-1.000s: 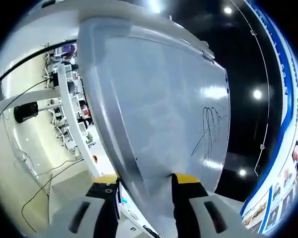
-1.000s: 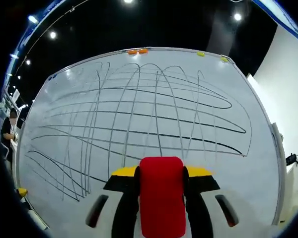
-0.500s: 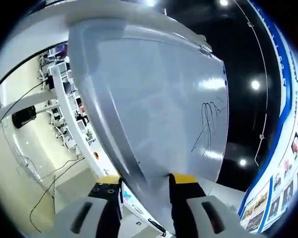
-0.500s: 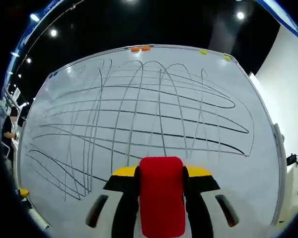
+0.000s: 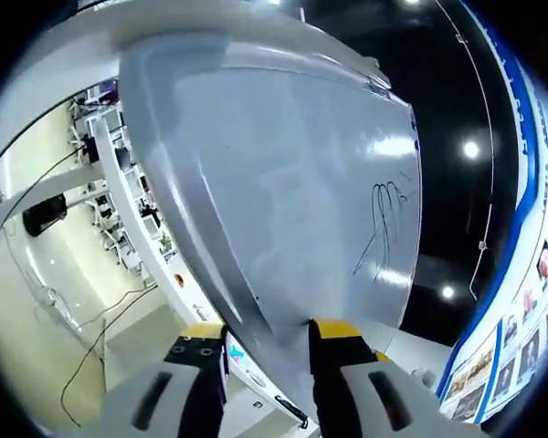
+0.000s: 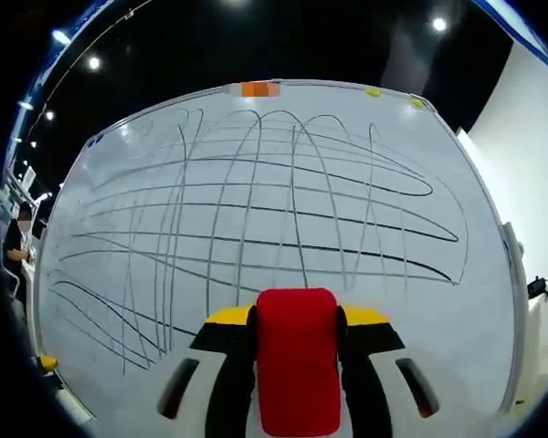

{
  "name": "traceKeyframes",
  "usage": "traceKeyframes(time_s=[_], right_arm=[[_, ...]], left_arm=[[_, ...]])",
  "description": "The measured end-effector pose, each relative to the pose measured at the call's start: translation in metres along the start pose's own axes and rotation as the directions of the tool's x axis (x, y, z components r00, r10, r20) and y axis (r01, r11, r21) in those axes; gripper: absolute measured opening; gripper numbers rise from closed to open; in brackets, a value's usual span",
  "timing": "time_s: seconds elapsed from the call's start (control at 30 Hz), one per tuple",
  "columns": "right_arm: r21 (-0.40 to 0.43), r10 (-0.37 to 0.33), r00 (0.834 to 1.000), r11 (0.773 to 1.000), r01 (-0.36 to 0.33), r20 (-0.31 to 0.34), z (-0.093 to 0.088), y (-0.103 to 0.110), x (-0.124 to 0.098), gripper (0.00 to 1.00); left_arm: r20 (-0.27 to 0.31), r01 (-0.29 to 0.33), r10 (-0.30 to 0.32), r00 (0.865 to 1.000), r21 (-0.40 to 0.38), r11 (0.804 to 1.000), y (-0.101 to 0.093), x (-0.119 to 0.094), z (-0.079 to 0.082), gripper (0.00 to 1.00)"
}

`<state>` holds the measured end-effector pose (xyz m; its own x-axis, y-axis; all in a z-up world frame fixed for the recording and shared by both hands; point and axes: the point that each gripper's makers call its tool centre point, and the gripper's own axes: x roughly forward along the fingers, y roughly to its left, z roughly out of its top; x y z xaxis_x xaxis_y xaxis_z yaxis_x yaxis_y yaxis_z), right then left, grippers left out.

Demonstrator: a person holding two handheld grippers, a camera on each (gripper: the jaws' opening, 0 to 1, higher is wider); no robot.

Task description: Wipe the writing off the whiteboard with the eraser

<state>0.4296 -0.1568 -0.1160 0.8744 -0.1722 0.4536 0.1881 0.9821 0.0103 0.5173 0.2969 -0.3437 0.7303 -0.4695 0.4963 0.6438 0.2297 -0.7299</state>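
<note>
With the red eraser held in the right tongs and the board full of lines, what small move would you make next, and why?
Probably ease the right tongs forward until the red eraser meets the whiteboard at its lower middle. The eraser is clamped and faces the board squarely, and the black marker lines look wholly unwiped. The left tongs straddle the board's edge, seemingly steadying it.

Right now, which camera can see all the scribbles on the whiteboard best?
The right gripper view. It faces the whiteboard nearly head-on, so the looping black scribbles spread across it, above the red eraser held in the right tongs. The left gripper view sees the board from a steep side angle, catching just a small patch of scribbles.
</note>
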Motion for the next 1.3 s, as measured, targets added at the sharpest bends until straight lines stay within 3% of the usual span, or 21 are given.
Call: traceKeyframes(time_s=[0.13,0.33,0.53,0.9,1.3], right_arm=[[0.012,-0.001,1.000,1.000,0.001,-0.009,0.002,0.009,0.000,0.37],[-0.034,0.025,1.000,0.999,-0.026,-0.014,0.006,0.025,0.000,0.37],[-0.055,0.038,0.999,0.998,-0.036,0.027,0.006,0.025,-0.002,0.37],[-0.055,0.033,0.999,0.998,-0.032,0.009,0.008,0.028,-0.004,0.37],[-0.064,0.041,0.999,0.997,-0.040,0.000,0.033,0.041,0.006,0.37]], left_arm=[[0.008,0.002,-0.002,1.000,0.003,1.000,0.000,0.000,-0.001,0.36],[0.023,0.013,-0.013,1.000,0.008,1.000,-0.001,0.000,-0.001,0.36],[0.020,0.022,-0.022,1.000,0.008,1.000,-0.003,-0.001,-0.002,0.35],[0.033,0.024,-0.024,0.999,-0.016,1.000,-0.005,-0.002,-0.003,0.34],[0.033,0.021,-0.020,0.999,-0.012,1.000,-0.005,-0.001,-0.002,0.34]])
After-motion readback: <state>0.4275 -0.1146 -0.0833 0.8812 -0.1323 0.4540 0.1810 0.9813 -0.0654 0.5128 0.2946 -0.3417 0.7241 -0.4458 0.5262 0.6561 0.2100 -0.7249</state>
